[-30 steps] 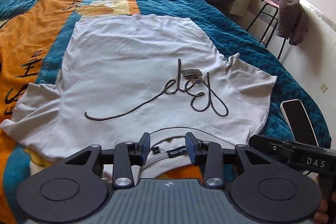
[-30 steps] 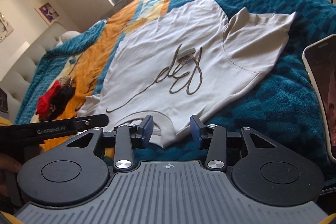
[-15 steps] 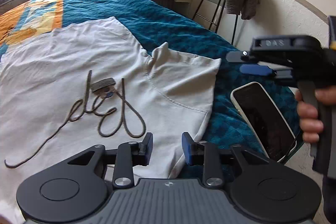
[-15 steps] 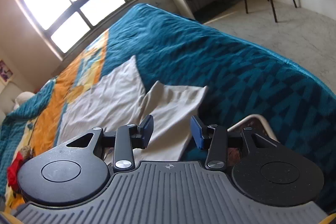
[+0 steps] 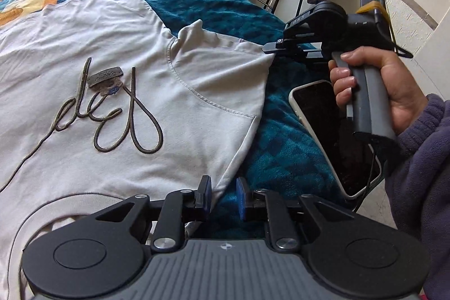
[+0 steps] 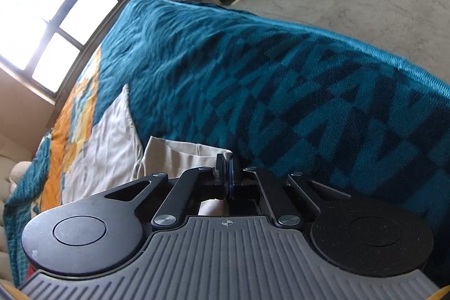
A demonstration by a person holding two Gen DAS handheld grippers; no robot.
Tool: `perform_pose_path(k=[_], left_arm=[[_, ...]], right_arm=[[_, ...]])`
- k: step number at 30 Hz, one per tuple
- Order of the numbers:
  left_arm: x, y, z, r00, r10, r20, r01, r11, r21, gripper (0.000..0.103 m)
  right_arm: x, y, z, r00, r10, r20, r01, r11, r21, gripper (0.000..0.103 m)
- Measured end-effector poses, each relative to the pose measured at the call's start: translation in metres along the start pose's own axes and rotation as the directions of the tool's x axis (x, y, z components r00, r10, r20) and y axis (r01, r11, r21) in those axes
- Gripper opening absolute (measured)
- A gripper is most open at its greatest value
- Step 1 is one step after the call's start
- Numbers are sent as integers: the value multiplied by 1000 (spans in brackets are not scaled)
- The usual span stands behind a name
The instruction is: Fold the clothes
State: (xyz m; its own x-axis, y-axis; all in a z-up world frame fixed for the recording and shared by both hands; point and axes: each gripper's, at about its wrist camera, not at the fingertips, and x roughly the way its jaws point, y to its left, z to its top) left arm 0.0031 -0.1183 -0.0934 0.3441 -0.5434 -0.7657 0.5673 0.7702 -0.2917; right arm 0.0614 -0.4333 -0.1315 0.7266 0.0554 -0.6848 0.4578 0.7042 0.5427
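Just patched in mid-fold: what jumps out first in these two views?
A pale T-shirt with looping cord lettering lies flat on the teal blanket. The right tongs are shut on its far sleeve corner; the left tongs straddle the near shoulder edge. A dark-screened phone lies right of the sleeve.

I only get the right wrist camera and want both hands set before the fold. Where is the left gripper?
Observer: The left gripper is at the shirt's shoulder edge, between collar and sleeve. The cloth edge lies between its pads, which stand apart.
Operator: Anything near my right hand?
Observer: A phone lies on the blanket right beside the right hand, close to the bed's edge.
Operator: Which part of the sleeve do I hold?
Observer: The right gripper pinches the sleeve's far outer corner.
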Motion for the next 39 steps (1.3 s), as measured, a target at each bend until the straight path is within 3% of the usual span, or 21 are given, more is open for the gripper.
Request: perform_pose_path(k=[3,5,7,9,12,15,18,19,20,22,30,35,39], left_arm=[[-27,14,-4,998,-6,65,11,997,-76,23],[-44,27,-8,993,43,113,-27,990,-135,24],[-60,40,-13,982,106,154,-75,978,-194,25],[-76,55,-20,964,189,188,-137,956,-258,26],[-86,76,-30,938,286,195,-204,912,-354,28],[-91,93,-40,922,345,178,-244,871,-426,28],[-91,97,-47,928,336,162,-238,867,-437,28],[-91,97,-48,931,329,159,-233,869,-436,29],[-91,96,-51,933,322,159,-227,873,-431,29],[-88,95,-52,937,313,158,-222,879,-422,29],[-81,83,-51,940,308,146,-233,892,-387,31],[-81,78,-52,940,313,136,-245,897,-369,33],[-81,75,-53,941,311,133,-248,902,-353,34]], right_arm=[[-11,21,-5,997,-17,73,27,991,-131,1],[-19,41,-13,993,-20,119,48,972,-231,1],[-31,72,-29,985,0,170,66,921,-384,1],[-42,105,-59,978,42,205,79,833,-548,1],[-52,145,-123,977,126,169,50,640,-767,1],[-44,165,-187,991,103,83,29,443,-896,1],[-36,167,-213,998,56,-9,-31,418,-908,3],[-34,168,-222,998,41,-38,-51,412,-910,11],[-39,165,-224,998,52,-44,-63,444,-894,25],[-51,161,-222,996,72,-60,-89,511,-855,38],[-72,150,-208,991,112,-68,-126,662,-739,28],[-51,150,-169,999,30,31,-1,737,-676,29],[-25,141,-149,992,-97,75,122,738,-664,28]])
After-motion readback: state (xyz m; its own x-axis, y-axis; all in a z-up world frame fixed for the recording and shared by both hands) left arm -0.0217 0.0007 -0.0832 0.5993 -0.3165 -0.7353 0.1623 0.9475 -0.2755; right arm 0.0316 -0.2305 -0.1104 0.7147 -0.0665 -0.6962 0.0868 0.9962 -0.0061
